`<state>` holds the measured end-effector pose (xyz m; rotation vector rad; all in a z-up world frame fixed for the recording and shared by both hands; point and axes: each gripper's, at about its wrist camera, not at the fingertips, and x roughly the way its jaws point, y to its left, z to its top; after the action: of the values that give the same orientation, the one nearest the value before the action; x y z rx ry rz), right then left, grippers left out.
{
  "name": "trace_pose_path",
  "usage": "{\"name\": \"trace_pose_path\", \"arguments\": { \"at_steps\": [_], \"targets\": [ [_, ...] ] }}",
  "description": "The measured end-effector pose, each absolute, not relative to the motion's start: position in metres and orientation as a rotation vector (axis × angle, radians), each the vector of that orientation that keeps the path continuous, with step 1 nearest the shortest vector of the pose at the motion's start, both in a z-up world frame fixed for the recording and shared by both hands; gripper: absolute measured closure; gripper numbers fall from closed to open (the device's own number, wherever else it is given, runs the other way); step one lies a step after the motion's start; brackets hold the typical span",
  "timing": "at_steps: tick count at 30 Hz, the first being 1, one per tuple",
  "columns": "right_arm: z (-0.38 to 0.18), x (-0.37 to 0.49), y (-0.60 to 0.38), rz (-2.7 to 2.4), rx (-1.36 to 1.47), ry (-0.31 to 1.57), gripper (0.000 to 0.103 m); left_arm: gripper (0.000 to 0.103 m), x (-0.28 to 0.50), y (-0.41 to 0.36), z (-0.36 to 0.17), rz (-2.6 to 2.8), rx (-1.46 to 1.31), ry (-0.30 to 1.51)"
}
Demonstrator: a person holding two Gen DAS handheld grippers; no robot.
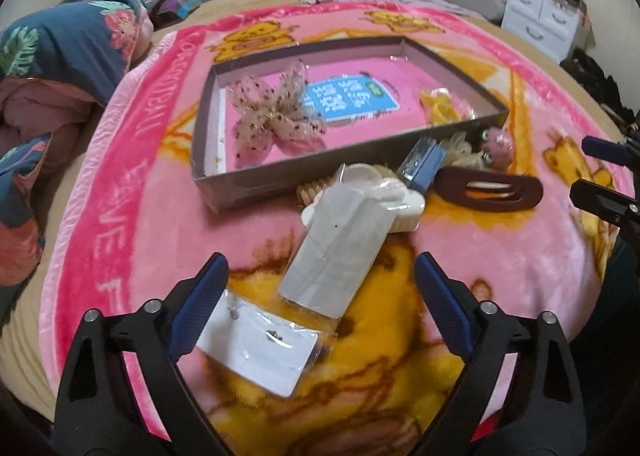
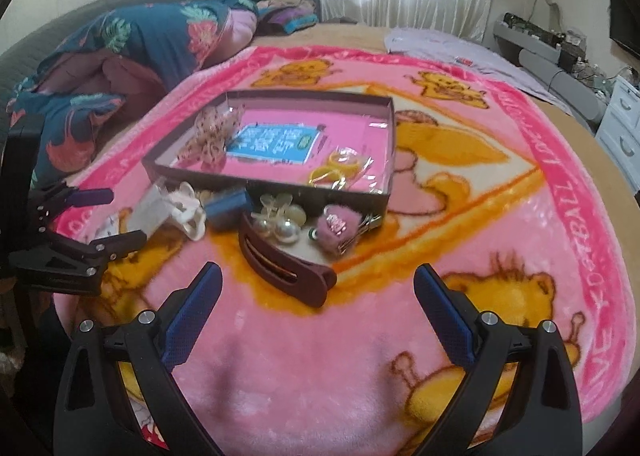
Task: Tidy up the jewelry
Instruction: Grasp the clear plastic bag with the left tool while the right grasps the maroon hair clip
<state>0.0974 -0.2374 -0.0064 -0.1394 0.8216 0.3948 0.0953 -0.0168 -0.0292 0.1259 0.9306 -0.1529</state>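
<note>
A shallow open box lies on a pink blanket; it holds a spotted mesh bow and yellow rings. In front of it lie a brown oval hair clip, a white claw clip, a small blue box, pearl pieces and a pink fuzzy charm. My left gripper is open over a clear packet, with an earring card by its left finger. My right gripper is open, empty, just short of the brown clip.
A pink cartoon blanket covers the bed. A folded floral quilt lies at the far left. White drawers stand beyond the bed at the right.
</note>
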Motion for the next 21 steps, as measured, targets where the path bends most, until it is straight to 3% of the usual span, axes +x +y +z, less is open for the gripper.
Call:
{"name": "trace_pose_path", "arguments": {
  "at_steps": [6,8,14,17,19,21],
  "targets": [
    [-0.020,0.115,-0.218,0.432,-0.198,0.865,0.007,0.038,0.107,-0.021,-0.043,-0.154,0.161,0.959],
    [-0.024,0.121,-0.210,0.450,-0.222,0.880,0.007,0.060,0.110,-0.021,-0.046,-0.161,0.152,0.971],
    [-0.035,0.135,-0.188,0.486,-0.328,0.905,0.012,0.064,0.109,-0.014,-0.040,-0.168,0.100,0.952],
    [-0.044,0.143,-0.177,0.511,-0.375,0.932,0.026,0.064,0.106,-0.010,-0.032,-0.167,0.076,0.926],
    [-0.050,0.146,-0.174,0.521,-0.388,0.961,0.050,0.065,0.105,-0.007,-0.028,-0.166,0.064,0.915],
    [-0.053,0.147,-0.173,0.536,-0.366,0.973,0.058,0.065,0.105,-0.004,-0.025,-0.166,0.050,0.908]
  ]
}}
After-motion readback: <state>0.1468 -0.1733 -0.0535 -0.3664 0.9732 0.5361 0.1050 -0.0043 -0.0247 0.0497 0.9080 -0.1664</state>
